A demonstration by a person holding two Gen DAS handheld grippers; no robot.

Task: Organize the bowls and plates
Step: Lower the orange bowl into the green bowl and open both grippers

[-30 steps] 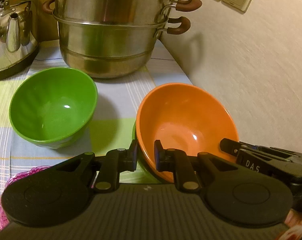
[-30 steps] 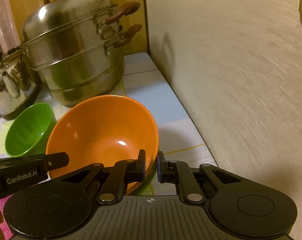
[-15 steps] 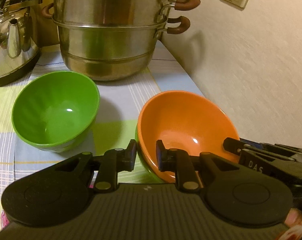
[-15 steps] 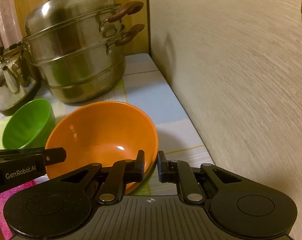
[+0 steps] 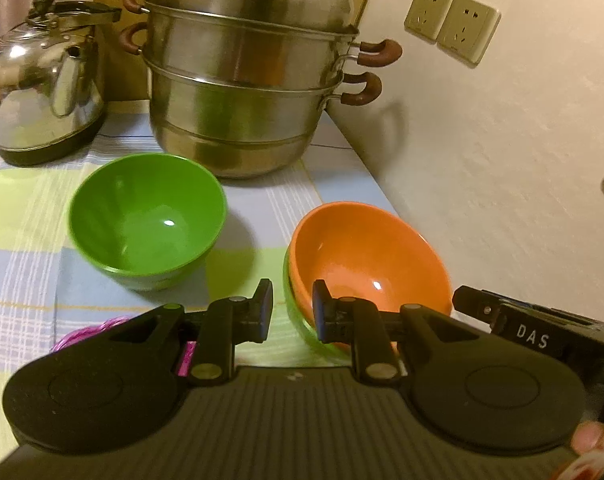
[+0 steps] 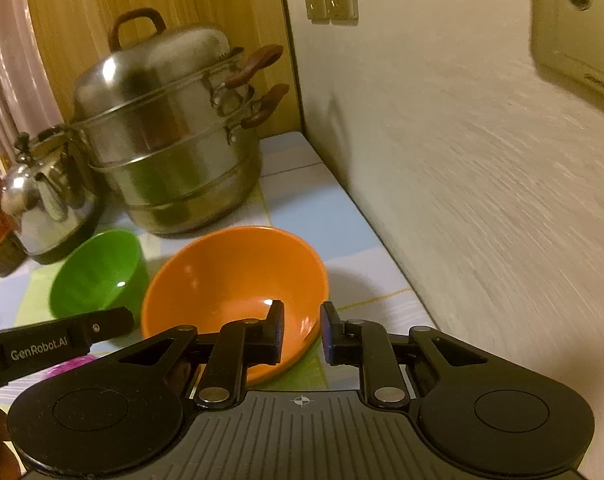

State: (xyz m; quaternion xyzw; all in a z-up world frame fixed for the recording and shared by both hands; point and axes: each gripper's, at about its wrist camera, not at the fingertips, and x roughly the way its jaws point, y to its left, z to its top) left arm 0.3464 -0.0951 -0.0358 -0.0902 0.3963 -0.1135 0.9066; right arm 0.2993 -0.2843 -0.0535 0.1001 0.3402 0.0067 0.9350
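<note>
Two tools parted, orange bowl (image 5: 366,256) (nested)

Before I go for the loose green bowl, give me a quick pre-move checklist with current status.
1. Left tongs open and empty: ok.
2. Right tongs open, orange bowl released: ok.
3. Orange bowl nested in a green bowl beneath: ok, sits tilted.
4. Loose green bowl upright, nothing inside: ok.
5. Path between it and the stack clear: ok.
6. Gap between green bowl and steamer pot: cannot tell.
</note>
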